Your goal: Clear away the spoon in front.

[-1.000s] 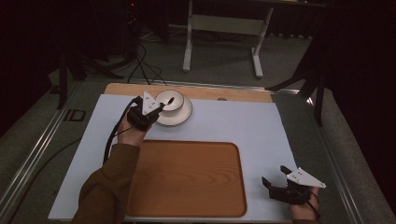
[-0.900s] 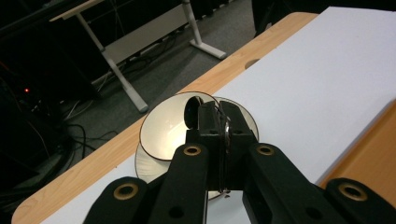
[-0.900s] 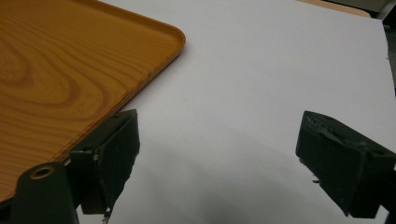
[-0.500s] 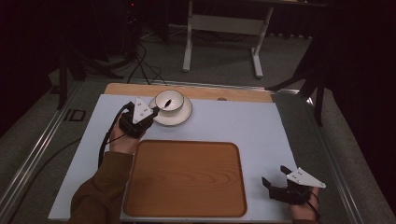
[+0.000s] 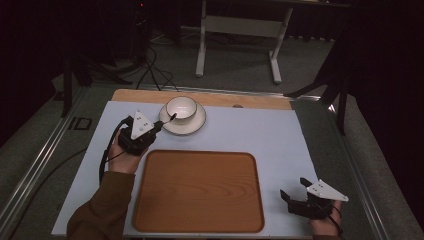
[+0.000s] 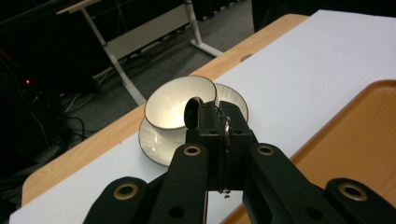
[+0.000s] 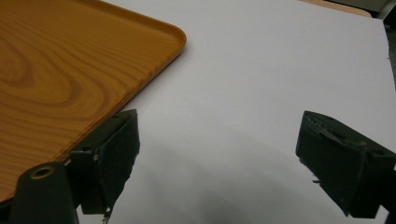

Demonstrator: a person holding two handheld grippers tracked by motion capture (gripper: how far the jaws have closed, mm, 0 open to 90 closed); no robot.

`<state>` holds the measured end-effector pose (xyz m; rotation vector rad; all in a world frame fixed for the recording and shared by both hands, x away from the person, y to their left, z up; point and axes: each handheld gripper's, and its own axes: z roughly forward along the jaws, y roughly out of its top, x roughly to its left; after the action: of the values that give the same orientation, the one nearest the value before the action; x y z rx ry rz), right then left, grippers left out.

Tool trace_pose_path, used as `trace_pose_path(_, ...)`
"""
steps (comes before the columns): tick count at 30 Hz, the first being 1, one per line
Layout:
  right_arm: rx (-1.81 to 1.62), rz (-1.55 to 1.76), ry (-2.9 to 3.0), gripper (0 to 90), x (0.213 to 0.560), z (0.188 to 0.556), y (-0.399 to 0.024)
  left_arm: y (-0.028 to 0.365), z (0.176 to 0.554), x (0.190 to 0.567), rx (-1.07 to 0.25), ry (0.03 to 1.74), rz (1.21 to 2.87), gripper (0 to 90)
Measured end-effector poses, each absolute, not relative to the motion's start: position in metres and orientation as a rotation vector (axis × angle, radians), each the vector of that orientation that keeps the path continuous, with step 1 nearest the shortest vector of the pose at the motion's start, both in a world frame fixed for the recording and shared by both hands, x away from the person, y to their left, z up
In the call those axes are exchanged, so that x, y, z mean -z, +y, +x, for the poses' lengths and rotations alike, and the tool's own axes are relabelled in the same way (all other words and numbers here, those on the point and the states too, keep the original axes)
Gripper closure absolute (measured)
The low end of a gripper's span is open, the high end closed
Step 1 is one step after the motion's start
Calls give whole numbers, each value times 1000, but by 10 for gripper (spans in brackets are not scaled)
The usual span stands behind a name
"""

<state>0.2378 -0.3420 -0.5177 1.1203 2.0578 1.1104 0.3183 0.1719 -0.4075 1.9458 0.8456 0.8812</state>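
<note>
A white cup point(image 5: 181, 107) stands on a white saucer point(image 5: 197, 125) at the back of the white mat. My left gripper point(image 5: 160, 124) is just left of the saucer, shut on the handle of a small dark spoon point(image 5: 171, 118). The spoon's tip reaches to the cup's near rim. In the left gripper view the spoon's bowl point(image 6: 191, 113) pokes up from the closed jaws of the left gripper point(image 6: 219, 119), in front of the cup point(image 6: 173, 100) and saucer point(image 6: 233, 98). My right gripper point(image 5: 294, 187) rests open at the front right with nothing between its jaws, also seen in its own view point(image 7: 224, 154).
A wooden tray point(image 5: 200, 190) lies bare in the middle front of the mat, its corner near the right gripper's left jaw point(image 7: 56, 60). A wooden strip point(image 5: 250, 99) runs along the table's far edge. Behind it are a stand's legs point(image 5: 235, 30) and floor cables.
My left gripper has drawn back to the left and toward me from over the cup, bringing the spoon out to the cup's rim. The right gripper has stayed put.
</note>
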Motion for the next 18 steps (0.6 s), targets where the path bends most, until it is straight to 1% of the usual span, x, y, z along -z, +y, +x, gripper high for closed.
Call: trace_pose_path(18,-1108,1124,2055,134,518,238,-342,185,298,426,-858,911,1949,886)
